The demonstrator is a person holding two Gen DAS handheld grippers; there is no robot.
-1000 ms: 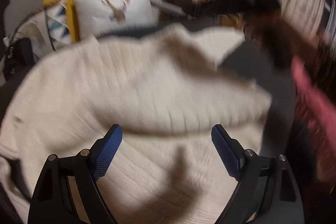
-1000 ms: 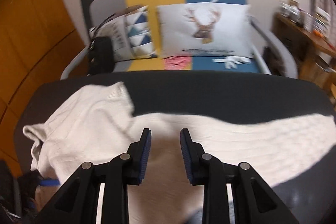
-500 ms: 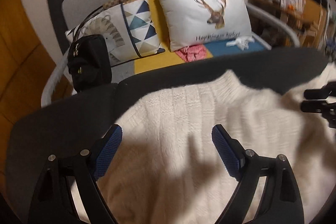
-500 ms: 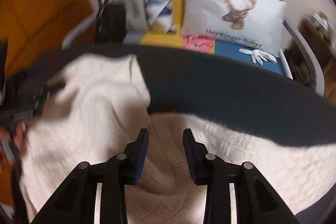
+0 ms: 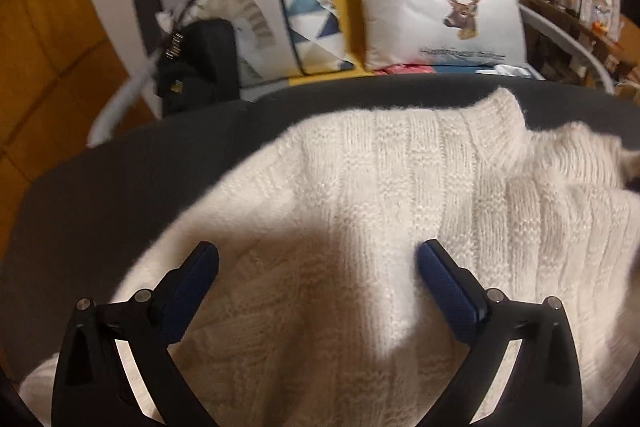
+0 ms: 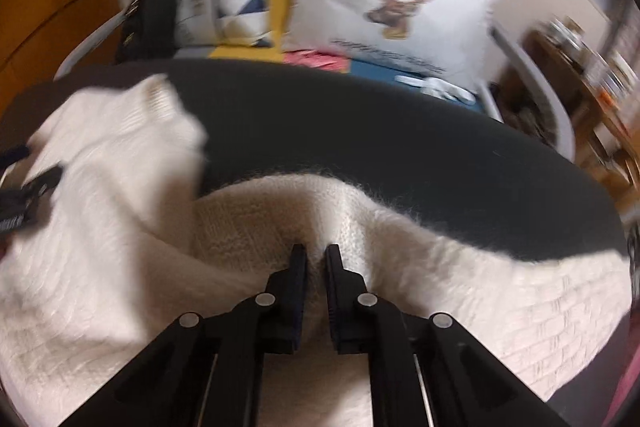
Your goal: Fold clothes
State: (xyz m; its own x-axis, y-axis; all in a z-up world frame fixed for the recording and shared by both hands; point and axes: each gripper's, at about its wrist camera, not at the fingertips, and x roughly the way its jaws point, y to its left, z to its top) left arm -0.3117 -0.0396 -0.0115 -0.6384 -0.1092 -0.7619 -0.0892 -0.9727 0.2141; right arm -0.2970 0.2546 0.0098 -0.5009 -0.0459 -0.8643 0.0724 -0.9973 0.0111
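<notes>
Through the left wrist camera I see my left gripper (image 5: 318, 267) hanging over the cream knit sweater (image 5: 360, 227), its blue pads (image 5: 448, 295) spread wide and opening further, with nothing pinched between them. The sweater lies across the dark table (image 5: 100, 195), directly below and ahead of this tool. Its ribbed collar (image 5: 496, 123) sticks up at the far edge, off to the right of my line. The body of the knit runs left to right across the view, so its long axis lies crosswise to my fingers.

Through the right wrist camera my right gripper (image 6: 316, 259) has its jaws closing on a raised ridge of the sweater (image 6: 280, 215), and the wool is bunched up between the two fingers. From there a long part of the knit trails off to the right over the table (image 6: 400, 131). A folded-over flap (image 6: 132, 131) lies to the left, where the other tool just shows at the edge.

I judge the right hand is the one placed to carry the fold; the left has cloth beneath it but no hold.
</notes>
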